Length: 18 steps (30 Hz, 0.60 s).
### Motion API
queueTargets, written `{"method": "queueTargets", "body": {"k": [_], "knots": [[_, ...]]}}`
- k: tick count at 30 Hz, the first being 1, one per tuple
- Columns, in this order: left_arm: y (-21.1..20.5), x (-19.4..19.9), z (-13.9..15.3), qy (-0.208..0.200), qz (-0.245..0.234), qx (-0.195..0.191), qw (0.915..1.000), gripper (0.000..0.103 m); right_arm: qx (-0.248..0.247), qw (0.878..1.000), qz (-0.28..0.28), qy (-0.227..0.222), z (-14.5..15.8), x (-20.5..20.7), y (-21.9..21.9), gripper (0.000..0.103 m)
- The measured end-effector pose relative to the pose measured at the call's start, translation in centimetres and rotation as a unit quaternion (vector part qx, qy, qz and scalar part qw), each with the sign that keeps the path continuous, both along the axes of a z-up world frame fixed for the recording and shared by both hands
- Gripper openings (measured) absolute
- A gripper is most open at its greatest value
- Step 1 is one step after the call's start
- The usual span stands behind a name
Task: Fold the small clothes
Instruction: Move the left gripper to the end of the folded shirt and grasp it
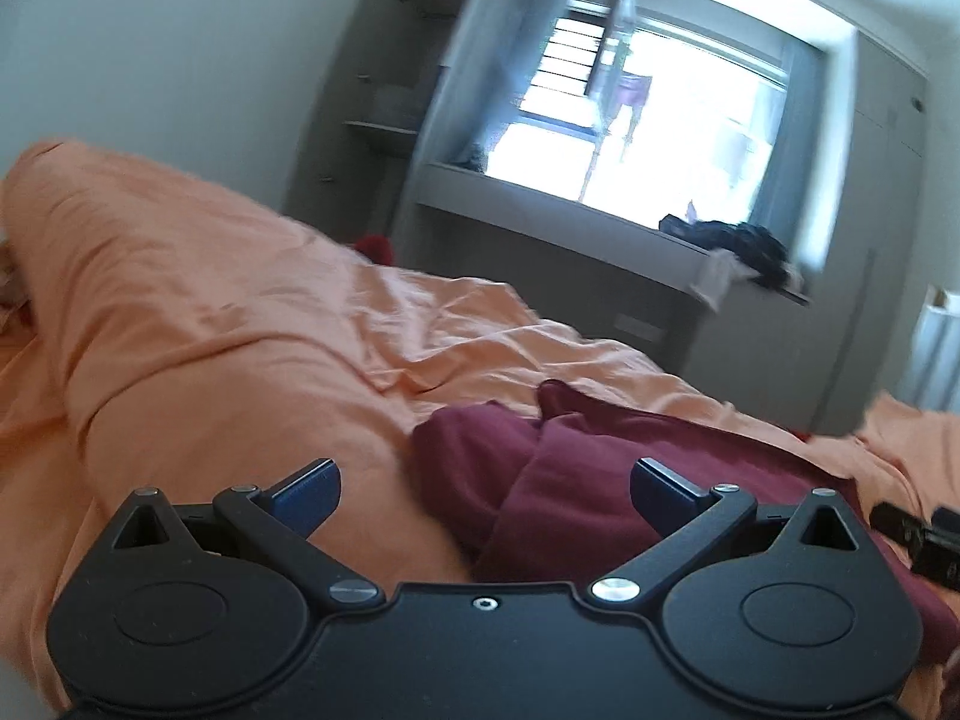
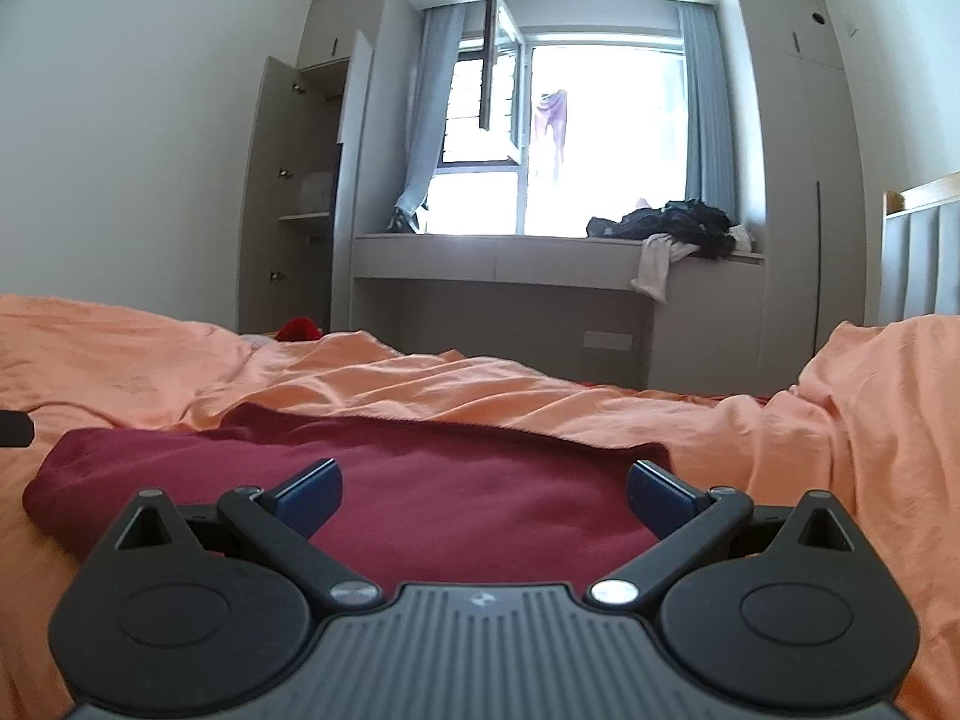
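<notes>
maroon garment (image 2: 456,498) on orange bedsheet (image 2: 480,384)

garment (image 2: 456,498) on bedspread (image 2: 840,450) ahead of my fingers | bedspread bunched behind it | window bench (image 2: 498,255) beyond bed | clothes pile (image 2: 678,228) on bench, right | open cabinet (image 2: 300,192) left

A plain maroon garment (image 2: 432,498) lies on plain orange bedding (image 2: 840,450), beneath grey-blue curtains (image 2: 708,96).
</notes>
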<state>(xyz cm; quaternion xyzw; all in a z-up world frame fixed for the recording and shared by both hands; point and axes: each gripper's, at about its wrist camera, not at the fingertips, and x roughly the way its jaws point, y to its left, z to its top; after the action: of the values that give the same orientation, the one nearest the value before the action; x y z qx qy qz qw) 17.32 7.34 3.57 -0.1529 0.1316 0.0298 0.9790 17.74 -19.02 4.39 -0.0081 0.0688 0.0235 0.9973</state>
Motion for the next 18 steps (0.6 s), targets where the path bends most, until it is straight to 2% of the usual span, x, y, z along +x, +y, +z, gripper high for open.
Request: {"method": "queueTargets", "body": {"k": [4,8,13,18], "knots": [[0.4,0.8,-0.7,0.033,-0.006,-0.017,0.9993,0.102,0.007,1.0,0.011,0.012,-0.6,0.3,0.9,0.103],[1.0,1.1,-1.2,0.043,-0.004,-0.043,0.9981,0.102,0.008,1.0,0.009,0.017,-1.0,0.7,1.9,0.103],[0.9,1.2,-1.5,0.047,-0.009,-0.044,0.9979,0.103,0.003,0.999,0.009,0.032,-1.9,1.4,2.4,0.103],[0.0,1.0,-1.7,0.05,-0.018,-0.028,0.9982,0.103,0.01,0.999,0.006,0.044,-3.0,1.4,2.3,0.103]]}}
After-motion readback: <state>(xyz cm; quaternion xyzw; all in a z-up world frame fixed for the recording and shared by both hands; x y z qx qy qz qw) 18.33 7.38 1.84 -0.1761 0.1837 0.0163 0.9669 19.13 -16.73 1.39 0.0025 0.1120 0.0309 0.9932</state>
